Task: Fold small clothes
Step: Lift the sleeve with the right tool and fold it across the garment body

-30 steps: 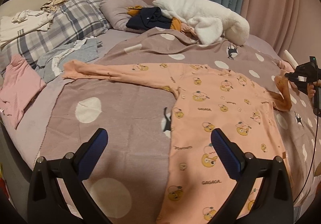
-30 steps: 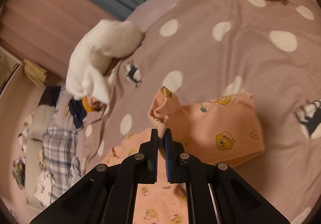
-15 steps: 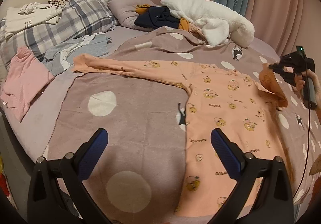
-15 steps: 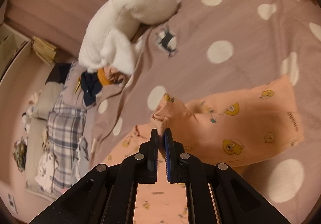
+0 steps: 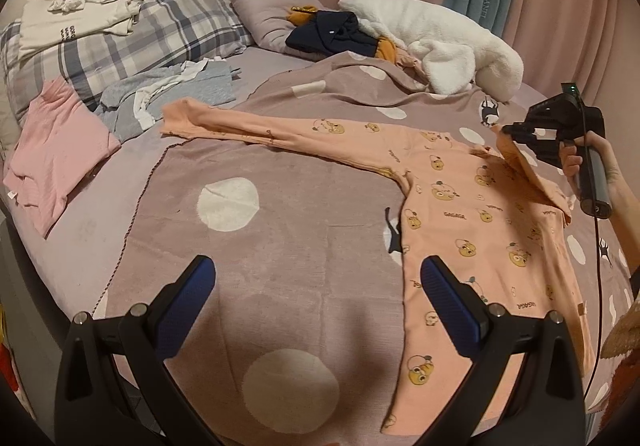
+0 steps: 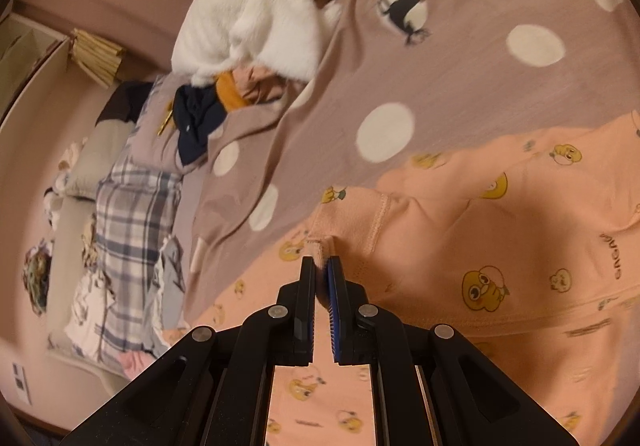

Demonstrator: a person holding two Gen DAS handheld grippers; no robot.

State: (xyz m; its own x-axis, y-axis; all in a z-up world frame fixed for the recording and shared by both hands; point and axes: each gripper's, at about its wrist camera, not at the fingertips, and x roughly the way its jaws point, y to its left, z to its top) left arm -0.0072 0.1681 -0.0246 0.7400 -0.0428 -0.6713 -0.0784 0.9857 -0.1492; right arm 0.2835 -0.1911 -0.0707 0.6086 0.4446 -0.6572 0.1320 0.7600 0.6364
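Mauve polka-dot blanket (image 5: 280, 246) bore peach cartoon-print romper (image 5: 472, 230) | right gripper (image 6: 323, 266) clamped its sleeve cuff (image 6: 320, 248) | left gripper (image 5: 318, 282) gaped empty beside romper | advice: lay sleeve flat across romper's chest.

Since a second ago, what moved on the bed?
The right gripper, clamped on the peach shirt's sleeve cuff, carried that sleeve inward over the shirt's body, folding it across. The left gripper stayed open and empty. The other sleeve stayed stretched out on the dotted blanket.
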